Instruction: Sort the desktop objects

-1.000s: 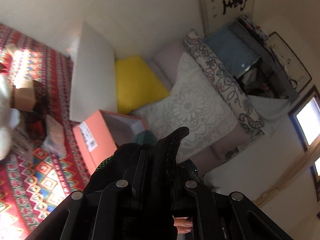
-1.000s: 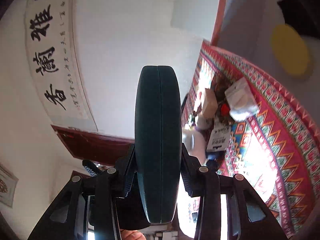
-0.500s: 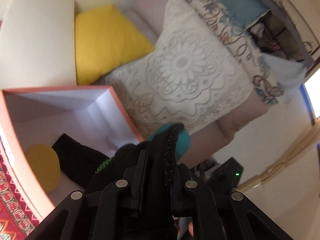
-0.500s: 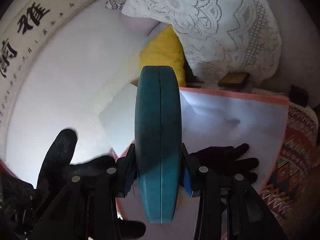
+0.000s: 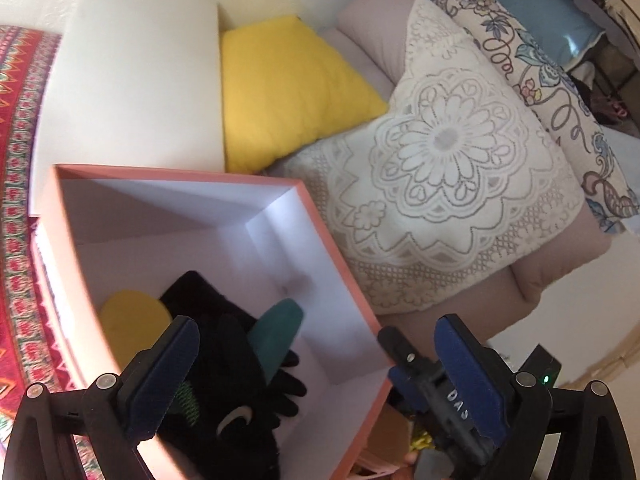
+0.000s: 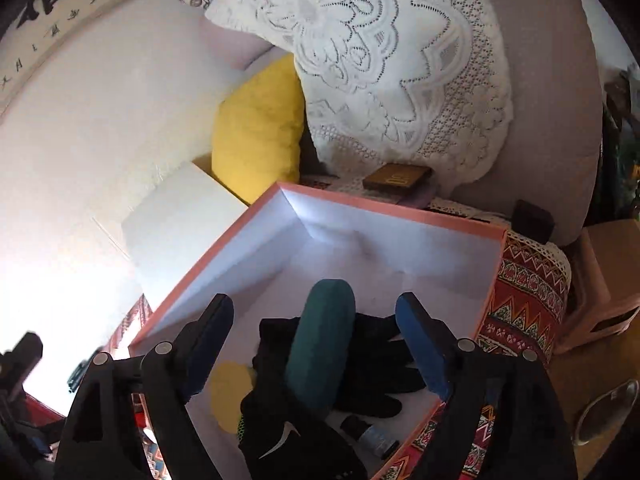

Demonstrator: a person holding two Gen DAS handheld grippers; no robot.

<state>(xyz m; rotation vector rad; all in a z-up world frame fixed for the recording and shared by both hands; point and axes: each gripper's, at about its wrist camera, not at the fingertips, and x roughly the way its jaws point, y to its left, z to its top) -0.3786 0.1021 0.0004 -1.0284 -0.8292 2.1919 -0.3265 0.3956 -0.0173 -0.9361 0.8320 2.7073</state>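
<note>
The left gripper (image 5: 316, 364) stands wide apart with nothing between its blue-padded fingers (image 5: 160, 376), poised over the near corner of the pink box (image 5: 332, 248); the right gripper (image 6: 316, 344) is likewise spread wide and empty, above the same box. Inside the box lie a teal glasses case (image 6: 320, 348), resting tilted on top of a pair of black gloves (image 6: 376, 372), a yellow round piece (image 6: 230, 394) just beside the gloves, and a small dark bottle (image 6: 370, 438) near the box's lower wall, partly cut off by the right gripper's frame. In the left view the gloves (image 5: 236, 392) and teal case (image 5: 278, 340) sit behind the left finger, which covers part of them, and the other gripper's body (image 5: 444, 404) crosses the lower right, hiding what is below the box's edge. The box stands on a red patterned cloth (image 6: 524, 300) covering the desk. Behind it leans a white board (image 5: 132, 88), then a yellow cushion (image 5: 288, 88) and a white lace cushion (image 5: 444, 184) against a pale pink sofa (image 5: 560, 264). A small brown box (image 6: 398, 176) lies beyond the pink box's far rim, its lettering too small to read. Neither hand holding the grippers can be made out.
</note>
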